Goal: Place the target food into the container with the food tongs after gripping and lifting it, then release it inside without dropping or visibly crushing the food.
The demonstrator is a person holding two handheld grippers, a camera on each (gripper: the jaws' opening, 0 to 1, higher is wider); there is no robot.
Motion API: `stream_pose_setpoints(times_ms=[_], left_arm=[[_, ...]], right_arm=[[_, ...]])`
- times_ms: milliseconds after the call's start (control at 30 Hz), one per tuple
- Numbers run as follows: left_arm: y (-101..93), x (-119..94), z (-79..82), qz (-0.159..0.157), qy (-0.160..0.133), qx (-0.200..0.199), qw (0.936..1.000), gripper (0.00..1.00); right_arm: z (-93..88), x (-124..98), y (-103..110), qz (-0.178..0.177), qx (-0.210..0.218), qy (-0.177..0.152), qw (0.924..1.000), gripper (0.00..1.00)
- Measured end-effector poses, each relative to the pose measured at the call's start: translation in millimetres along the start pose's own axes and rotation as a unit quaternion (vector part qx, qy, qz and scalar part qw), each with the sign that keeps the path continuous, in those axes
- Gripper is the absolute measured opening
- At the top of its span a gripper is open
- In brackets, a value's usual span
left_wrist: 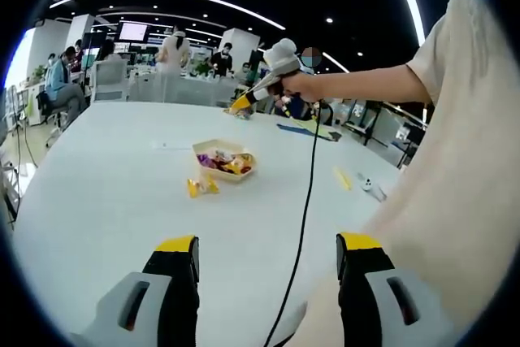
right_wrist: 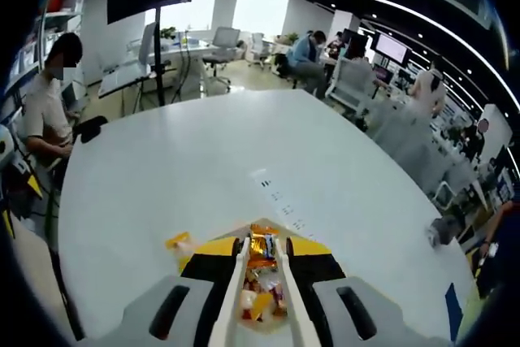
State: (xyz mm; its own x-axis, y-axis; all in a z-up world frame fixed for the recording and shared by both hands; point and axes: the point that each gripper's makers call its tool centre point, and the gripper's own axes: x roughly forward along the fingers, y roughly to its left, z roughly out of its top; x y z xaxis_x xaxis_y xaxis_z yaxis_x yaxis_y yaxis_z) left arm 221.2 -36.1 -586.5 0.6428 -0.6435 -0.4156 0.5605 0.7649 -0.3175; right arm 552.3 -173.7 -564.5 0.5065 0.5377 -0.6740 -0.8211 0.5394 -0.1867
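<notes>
We see a white table (left_wrist: 106, 201), a black cable (left_wrist: 305, 209) hanging across it, a blue sheet (left_wrist: 305, 131) at its far edge, people seated beyond.

Both views over white table (left_wrist: 106, 201)
</notes>
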Motion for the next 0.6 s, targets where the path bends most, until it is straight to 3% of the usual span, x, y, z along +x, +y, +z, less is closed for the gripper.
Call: stream_pose_setpoints(times_ms=[600], left_arm=[[0.5,0.8,1.5,0.000,0.000,0.000,1.0000,0.69]], right_arm=[[0.8,-0.9,-12.1,-0.008,-0.002,0.002,1.0000,0.22]])
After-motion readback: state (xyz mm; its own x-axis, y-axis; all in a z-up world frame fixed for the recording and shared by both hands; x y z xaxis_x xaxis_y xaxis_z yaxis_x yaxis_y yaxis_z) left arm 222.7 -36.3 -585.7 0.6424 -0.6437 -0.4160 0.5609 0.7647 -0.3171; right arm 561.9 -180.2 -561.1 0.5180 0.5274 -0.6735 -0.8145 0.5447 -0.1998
